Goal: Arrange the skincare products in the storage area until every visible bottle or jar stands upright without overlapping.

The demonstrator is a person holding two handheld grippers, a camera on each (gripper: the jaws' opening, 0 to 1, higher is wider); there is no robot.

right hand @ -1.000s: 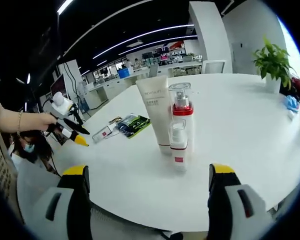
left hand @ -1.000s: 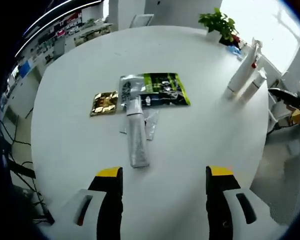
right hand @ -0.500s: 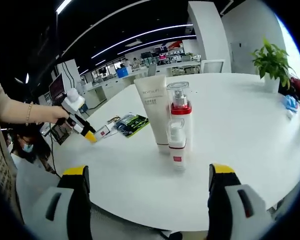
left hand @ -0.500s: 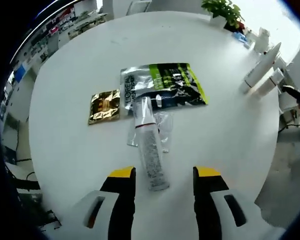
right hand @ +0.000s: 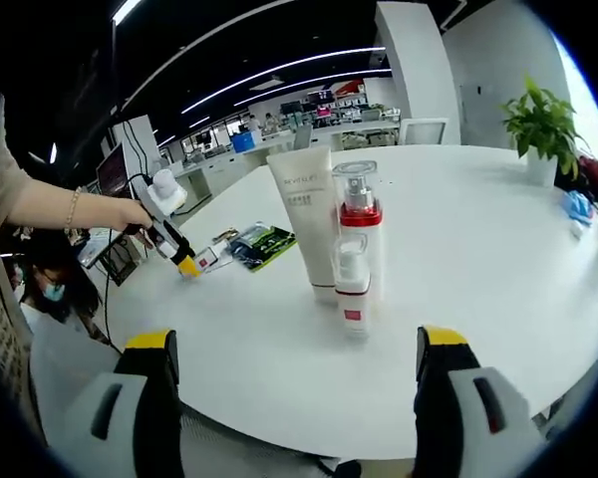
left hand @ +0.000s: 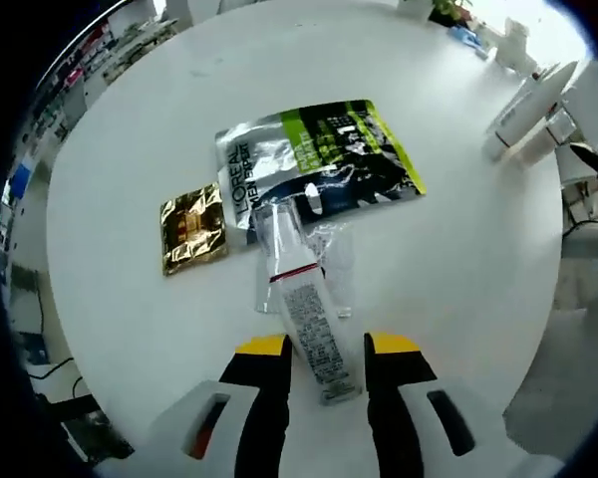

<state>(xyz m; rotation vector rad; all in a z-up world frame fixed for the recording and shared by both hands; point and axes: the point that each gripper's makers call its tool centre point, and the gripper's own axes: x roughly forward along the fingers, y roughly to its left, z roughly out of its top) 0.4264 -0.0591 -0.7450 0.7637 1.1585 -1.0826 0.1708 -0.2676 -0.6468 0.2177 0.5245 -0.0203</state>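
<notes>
Tube (left hand: 306, 304) lying flat on the white table (left hand: 130, 149), its crimped end between the yellow tips of the left gripper (left hand: 325, 350). Jaws are narrowed around that end but I cannot tell whether they are pressing on it. Tube's cap end points away from the gripper and rests on a clear wrapper (left hand: 331, 261), up against the edge of a green and silver pouch (left hand: 314, 164). Gold sachet (left hand: 191, 228) lies just beside the pouch, apart from the tube.

Right gripper (right hand: 294, 344) has jaws wide apart, nothing between them, held off the table edge. Ahead of it, standing upright: cream tube (right hand: 312, 221), red-collared pump bottle (right hand: 357, 231), and a small bottle (right hand: 351, 284) in front, all close together. In the right gripper view the left gripper (right hand: 184, 263) is down at the table beside the pouch (right hand: 264, 244), held by a person's hand (right hand: 130, 213). Potted plant (right hand: 542, 124) at the far side of the table.
</notes>
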